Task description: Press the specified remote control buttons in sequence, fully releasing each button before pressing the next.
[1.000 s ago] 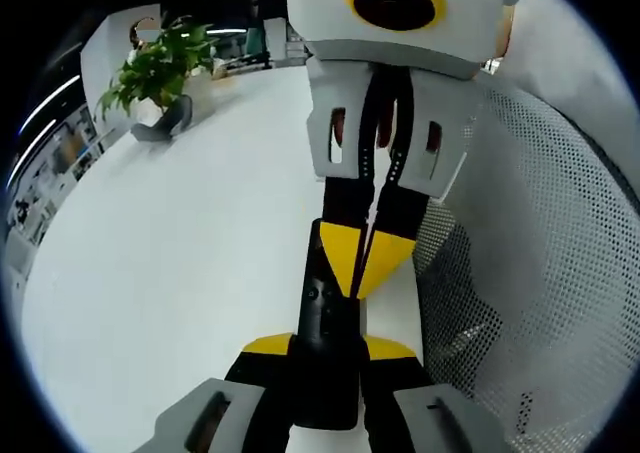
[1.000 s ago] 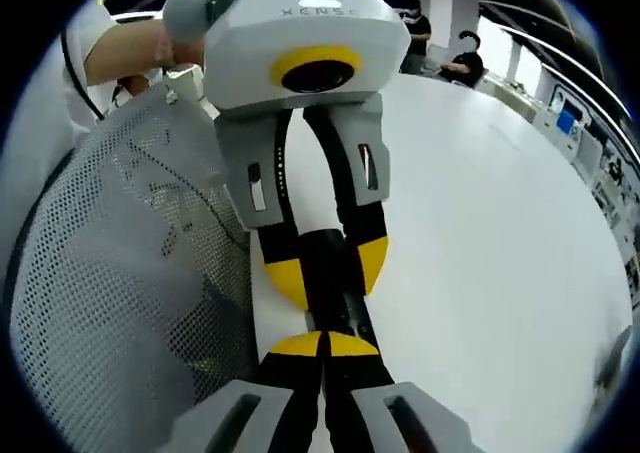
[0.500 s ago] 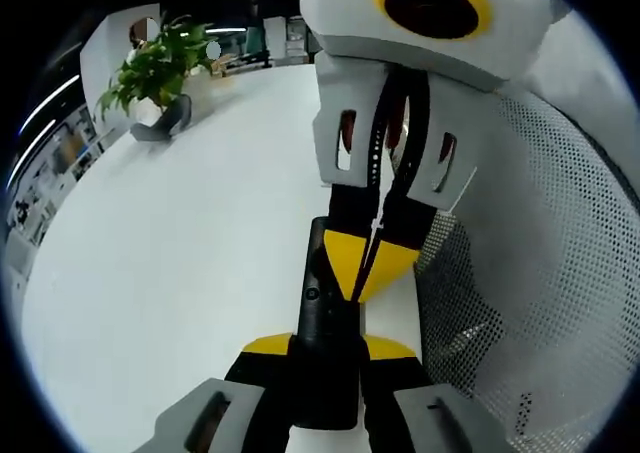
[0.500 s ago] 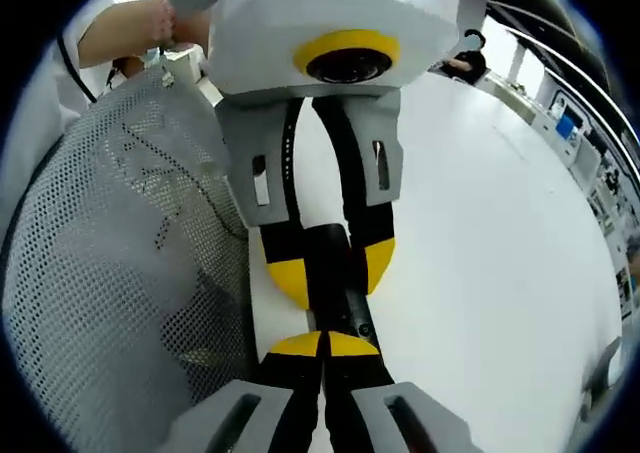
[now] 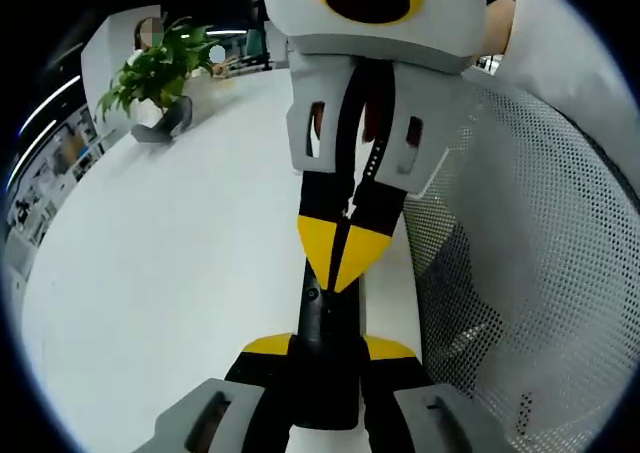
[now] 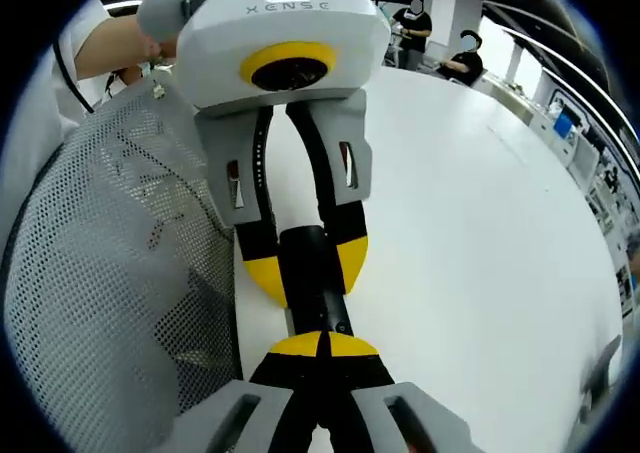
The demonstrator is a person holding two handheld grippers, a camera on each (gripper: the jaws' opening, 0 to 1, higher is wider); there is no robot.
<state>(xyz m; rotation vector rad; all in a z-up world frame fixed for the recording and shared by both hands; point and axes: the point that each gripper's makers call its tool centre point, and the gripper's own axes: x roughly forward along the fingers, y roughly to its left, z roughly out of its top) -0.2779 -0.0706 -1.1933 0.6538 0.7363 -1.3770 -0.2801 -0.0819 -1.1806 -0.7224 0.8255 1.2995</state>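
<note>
Resting on remote point(image 5: 325, 318), right tongs point(image 5: 340, 263)

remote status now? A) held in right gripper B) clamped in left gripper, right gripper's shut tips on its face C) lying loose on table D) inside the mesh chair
B: the left gripper clamps the black remote between its yellow pads, while the right gripper meets its button face with closed tips.

The remote control point(image 5: 325, 343) was largely hidden: its near end lay behind the left gripper point(image 5: 328, 351), its far end under the right gripper point(image 5: 340, 263). Its buttons were too small to read. Beyond it, the potted plant point(image 5: 150, 73) looked blurred.
</note>
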